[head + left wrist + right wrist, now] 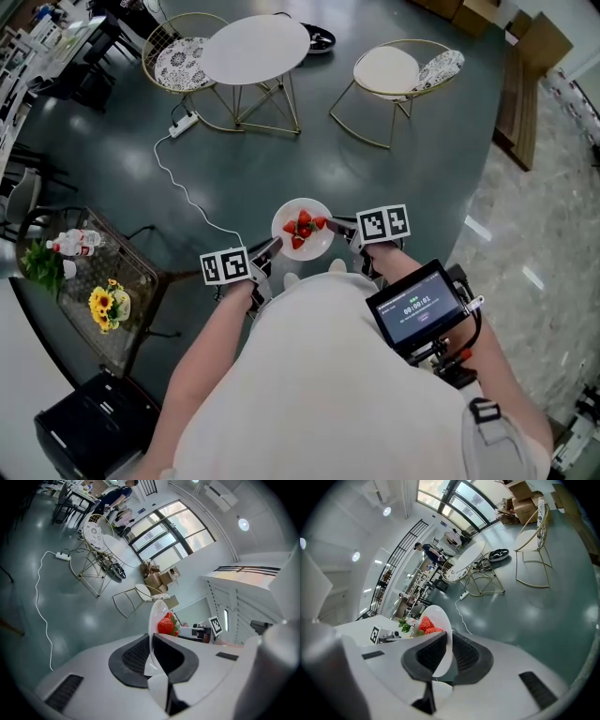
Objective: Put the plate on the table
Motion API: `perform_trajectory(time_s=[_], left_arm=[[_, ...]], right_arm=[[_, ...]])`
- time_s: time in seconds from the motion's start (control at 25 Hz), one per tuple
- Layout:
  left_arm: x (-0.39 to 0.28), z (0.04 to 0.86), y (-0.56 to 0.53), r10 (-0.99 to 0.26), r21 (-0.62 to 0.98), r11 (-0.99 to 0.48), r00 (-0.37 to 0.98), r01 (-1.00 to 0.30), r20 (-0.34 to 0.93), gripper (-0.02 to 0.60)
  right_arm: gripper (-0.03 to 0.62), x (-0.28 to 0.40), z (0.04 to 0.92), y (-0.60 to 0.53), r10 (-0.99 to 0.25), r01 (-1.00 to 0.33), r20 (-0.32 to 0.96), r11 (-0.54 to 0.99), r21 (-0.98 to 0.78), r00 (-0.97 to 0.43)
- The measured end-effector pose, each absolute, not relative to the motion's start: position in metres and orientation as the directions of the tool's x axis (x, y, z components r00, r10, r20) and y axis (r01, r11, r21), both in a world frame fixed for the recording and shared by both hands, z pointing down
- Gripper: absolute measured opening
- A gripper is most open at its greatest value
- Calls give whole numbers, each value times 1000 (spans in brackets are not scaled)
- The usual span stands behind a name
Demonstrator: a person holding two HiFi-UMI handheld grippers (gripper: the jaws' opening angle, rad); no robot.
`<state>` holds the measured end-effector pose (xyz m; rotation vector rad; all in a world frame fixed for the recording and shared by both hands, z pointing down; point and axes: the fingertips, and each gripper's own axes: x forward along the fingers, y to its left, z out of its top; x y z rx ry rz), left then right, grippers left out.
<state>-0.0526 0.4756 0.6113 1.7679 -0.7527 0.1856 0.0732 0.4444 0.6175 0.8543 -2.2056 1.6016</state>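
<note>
The only writing I can see is on the small screen [417,309] by the person's right arm: a row of timer-like digits, too small to read surely. The bottle's [77,243] red label is illegible. The marker cubes [225,266] carry only black-and-white square patterns.

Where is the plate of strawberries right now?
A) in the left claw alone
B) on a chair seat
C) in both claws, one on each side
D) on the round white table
C: the left claw and the right claw each pinch the rim of the plate, over the floor.
</note>
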Motion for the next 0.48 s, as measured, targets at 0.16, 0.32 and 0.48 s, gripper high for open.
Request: perform_trajectory(time_s=[0.16,0.32,0.48], left_arm=[[-52,611,476,-392,804,-146,780,-576,488,17],[-52,611,476,-396,808,-141,781,-571,483,17],[-54,613,474,-405,802,-138,772,-581,489,16]], right_arm=[[23,73,618,444,-292,-606,542,207,-768,-788],[23,73,619,444,-291,-604,540,211,-769,-790],[23,71,620,442,-286,-600,537,216,-771,-793]])
